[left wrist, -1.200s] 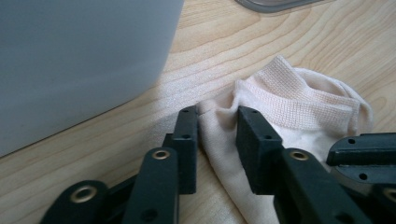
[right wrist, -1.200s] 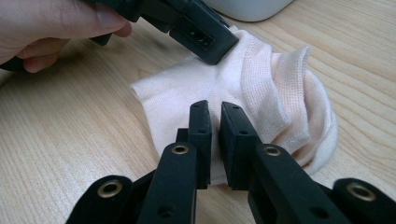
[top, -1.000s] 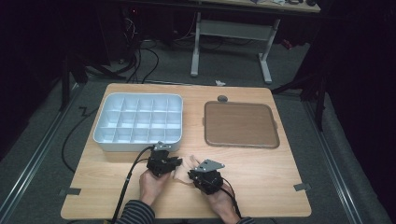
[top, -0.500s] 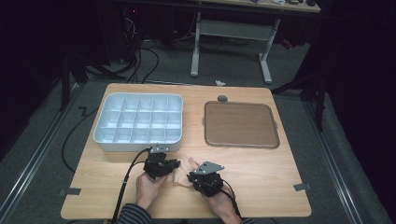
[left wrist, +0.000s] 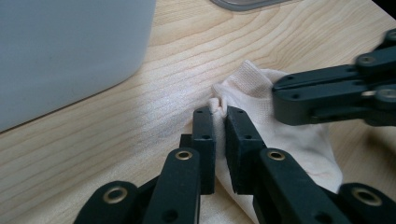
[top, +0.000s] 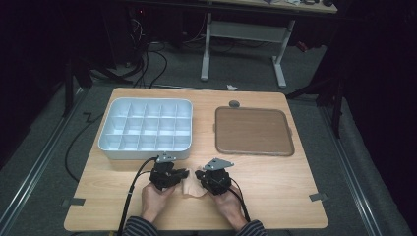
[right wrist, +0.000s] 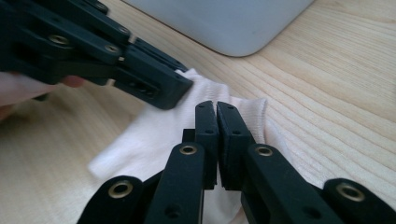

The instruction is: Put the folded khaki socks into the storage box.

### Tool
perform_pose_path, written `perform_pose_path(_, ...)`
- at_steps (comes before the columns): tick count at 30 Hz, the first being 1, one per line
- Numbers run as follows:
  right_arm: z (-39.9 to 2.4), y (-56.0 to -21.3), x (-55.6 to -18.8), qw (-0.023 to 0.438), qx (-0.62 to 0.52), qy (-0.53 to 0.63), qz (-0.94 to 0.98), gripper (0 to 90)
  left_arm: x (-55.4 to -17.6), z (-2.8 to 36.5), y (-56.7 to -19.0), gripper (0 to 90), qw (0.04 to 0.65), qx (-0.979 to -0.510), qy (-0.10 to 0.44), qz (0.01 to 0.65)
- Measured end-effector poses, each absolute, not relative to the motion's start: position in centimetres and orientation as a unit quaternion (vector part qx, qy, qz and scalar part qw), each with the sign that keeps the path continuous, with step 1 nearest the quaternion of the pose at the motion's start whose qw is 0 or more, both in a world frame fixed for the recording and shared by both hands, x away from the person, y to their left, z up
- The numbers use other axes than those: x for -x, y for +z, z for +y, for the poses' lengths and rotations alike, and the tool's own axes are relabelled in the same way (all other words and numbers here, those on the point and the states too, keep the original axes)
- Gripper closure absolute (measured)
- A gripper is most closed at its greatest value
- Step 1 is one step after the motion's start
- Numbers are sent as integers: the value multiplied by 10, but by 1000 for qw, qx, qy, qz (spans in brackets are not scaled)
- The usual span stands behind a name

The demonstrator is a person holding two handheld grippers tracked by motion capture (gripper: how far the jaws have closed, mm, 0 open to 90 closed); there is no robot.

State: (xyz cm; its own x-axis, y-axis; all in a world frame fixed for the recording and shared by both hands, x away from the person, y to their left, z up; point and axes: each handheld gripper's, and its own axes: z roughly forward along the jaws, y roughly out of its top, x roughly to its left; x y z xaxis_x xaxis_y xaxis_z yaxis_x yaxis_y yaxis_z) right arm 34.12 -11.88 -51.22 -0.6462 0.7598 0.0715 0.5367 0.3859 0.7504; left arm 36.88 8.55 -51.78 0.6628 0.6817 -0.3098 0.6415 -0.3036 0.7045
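A small cream sock [top: 190,187] lies crumpled on the wooden table near its front edge, between my two grippers. My left gripper [top: 185,173] [left wrist: 219,112] is shut on a fold at the sock's [left wrist: 299,140] ribbed edge. My right gripper [top: 197,175] [right wrist: 216,106] faces it from the other side. Its jaws have just been closing and now pinch the sock's [right wrist: 154,130] edge, with almost no gap between them. The two sets of jaw tips nearly meet over the fabric. A hand holds each gripper from below.
A white compartment tray [top: 109,147] stands just behind the left gripper, its corner close to the jaws. A flat brown tray [top: 253,130] lies at the back right, with a small grey round thing [top: 234,103] behind it. Bare wood [top: 285,191] stretches to the right.
Both hands stay almost in place at the sock. The left gripper sits slightly nearer the table's front edge than a second ago.
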Motion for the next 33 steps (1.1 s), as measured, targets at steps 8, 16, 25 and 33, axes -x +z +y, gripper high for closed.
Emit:
perform_pose_path(8, -118, -519, -348, 148, -408, 371, 821, 881, -367, 88, -516, 830, 432, -804, 18, 409)
perform_pose_path(16, -116, -524, -350, 147, -407, 368, 823, 883, -365, 89, -513, 830, 447, -798, 12, 404)
perform_pose_path(25, -110, -525, -350, 141, -401, 372, 825, 890, -363, 91, -507, 835, 460, -794, 10, 397)
perform_pose_path(33, -103, -524, -351, 133, -392, 373, 830, 889, -362, 94, -506, 838, 464, -792, 12, 396)
